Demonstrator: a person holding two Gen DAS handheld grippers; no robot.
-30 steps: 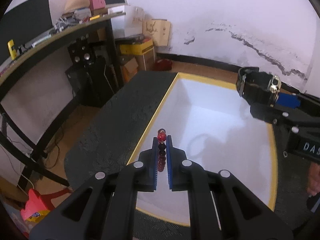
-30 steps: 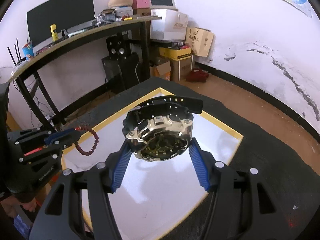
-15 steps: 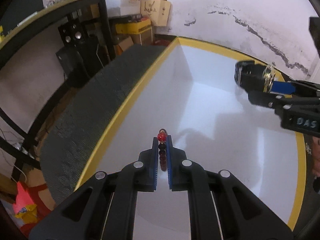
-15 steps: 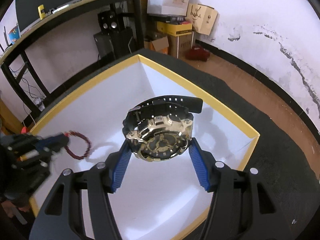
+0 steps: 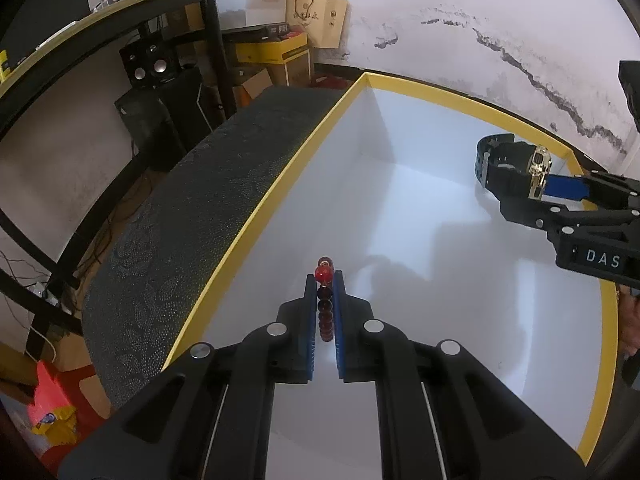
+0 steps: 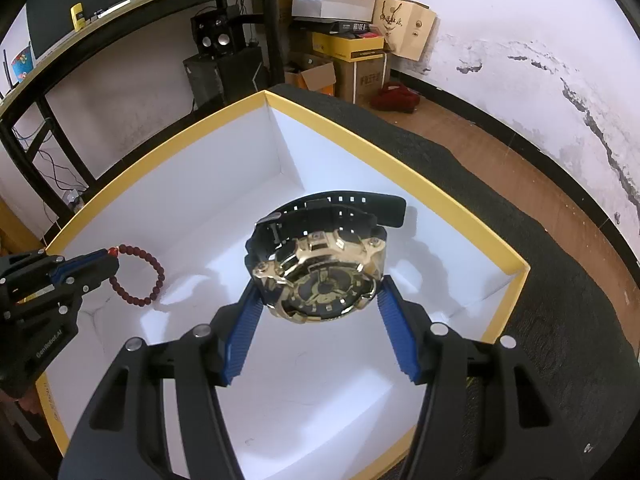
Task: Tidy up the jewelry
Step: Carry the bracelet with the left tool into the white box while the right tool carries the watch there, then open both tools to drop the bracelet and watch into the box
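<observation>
Inside a yellow-rimmed white box (image 6: 460, 208) on a dark surface (image 5: 192, 216): left claw (image 5: 325, 280) pinching a red bead bracelet (image 6: 140, 276) that hangs low over the box floor; right claw (image 6: 320, 304) clamped on the gold case of a black-strapped watch (image 6: 320, 264), held above the floor near the far corner.

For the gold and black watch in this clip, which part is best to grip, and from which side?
Across the gold case of the watch, from the dial side, as the right gripper holds it now: one blue pad on each flank. The case looks rigid and broad with roughly opposite sides, while the black strap loops behind and would likely flex. The left gripper holds the bead bracelet over the white box.
</observation>
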